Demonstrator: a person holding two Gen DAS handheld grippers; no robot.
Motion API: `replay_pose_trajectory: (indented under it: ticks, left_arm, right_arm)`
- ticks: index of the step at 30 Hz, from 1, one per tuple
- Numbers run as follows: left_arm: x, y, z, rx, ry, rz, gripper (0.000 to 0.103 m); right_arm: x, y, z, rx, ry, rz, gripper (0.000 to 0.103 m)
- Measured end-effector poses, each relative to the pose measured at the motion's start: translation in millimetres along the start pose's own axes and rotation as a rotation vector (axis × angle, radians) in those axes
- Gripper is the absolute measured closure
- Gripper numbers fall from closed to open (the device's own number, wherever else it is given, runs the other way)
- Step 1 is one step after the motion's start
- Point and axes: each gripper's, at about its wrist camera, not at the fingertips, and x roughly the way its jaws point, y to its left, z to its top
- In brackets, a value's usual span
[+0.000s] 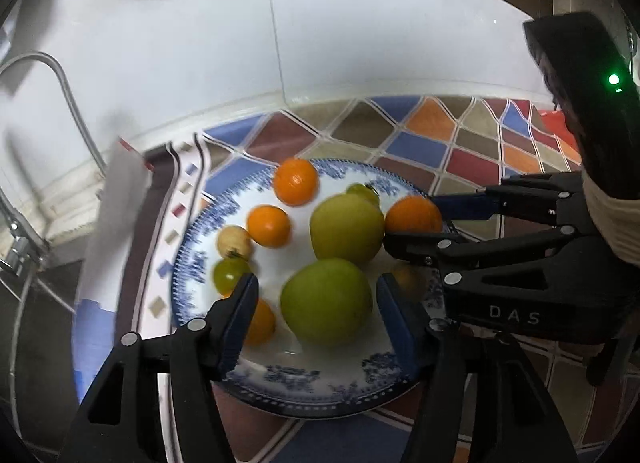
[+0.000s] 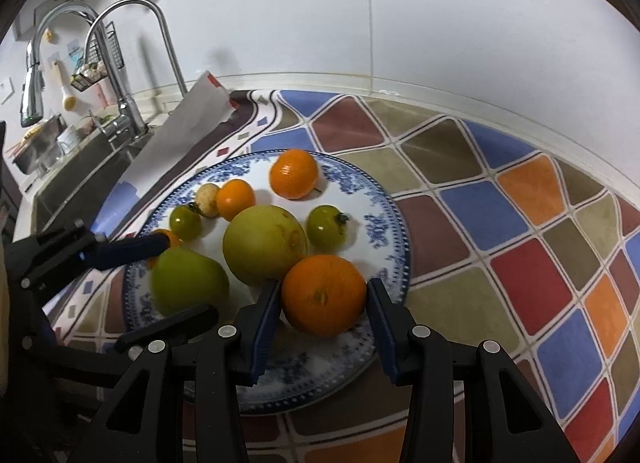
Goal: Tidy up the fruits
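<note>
While I've got both grippers parked over it, the biggest thing here is the countertop with its multicoloured diamond-pattern cloth (image 2: 500,199), and sitting on that is the round white plate with the blue floral rim (image 2: 376,223), which holds all the fruit. A curved chrome faucet (image 2: 132,63) stands at the sink off to the left.

My left gripper (image 1: 316,295) is spread wide, its blue-padded fingers on either side of the nearer big green apple (image 1: 326,301), with a gap showing on both sides, so no grip there. My right gripper (image 2: 322,299) brackets the large orange at the plate's near edge (image 2: 324,295); the pads sit right against its sides, but I can't tell if they're really squeezing it.

The second, paler yellow-green apple (image 2: 264,243) is mid-plate, touching that orange. A medium orange (image 2: 294,173) sits at the far rim, and a smaller one (image 2: 235,199) sits beside a little pale yellowish fruit (image 2: 208,199). Two small green tomatoes, one on the left (image 2: 185,221) and one on the right (image 2: 326,227), flank the pale apple. Another small orange (image 1: 260,321) peeks out behind my left finger.
</note>
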Motion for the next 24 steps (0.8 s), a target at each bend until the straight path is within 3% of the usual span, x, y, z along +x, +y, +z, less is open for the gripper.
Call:
replay_pose_trajectory:
  ticks: [2,4,11,15,24]
  left_arm:
    - [-5.1,3.7,0.4,-0.013,-0.009,0.011,0.036]
    - [-11.9,7.2,0.2,-0.027,-0.023,0.025,0.036]
    - [-36.2,12.7,-4.5,-0.058,-0.07,0.077,0.027]
    - [-52.0,13.2,-10.3,-0.064,-0.093,0.091,0.025]
    - [-93.0,13.6,-17.5,-0.074,-0.167,0.08,0.018]
  right_arm:
    - [-0.6,0.9,1.7,0.013,-0.004,0.02,0.058]
    - [-3.3,2.9,2.4,0.014,-0.014,0.014,0.052]
    - [-25.9,8.4,-1.3,0.019,-0.054,-0.062,0.048]
    - [-48.9,10.0,-8.4,0.055,-0.092,-0.127,0.038]
    - [-102.1,25.0,-31.4,0.144,-0.165,-0.227,0.032]
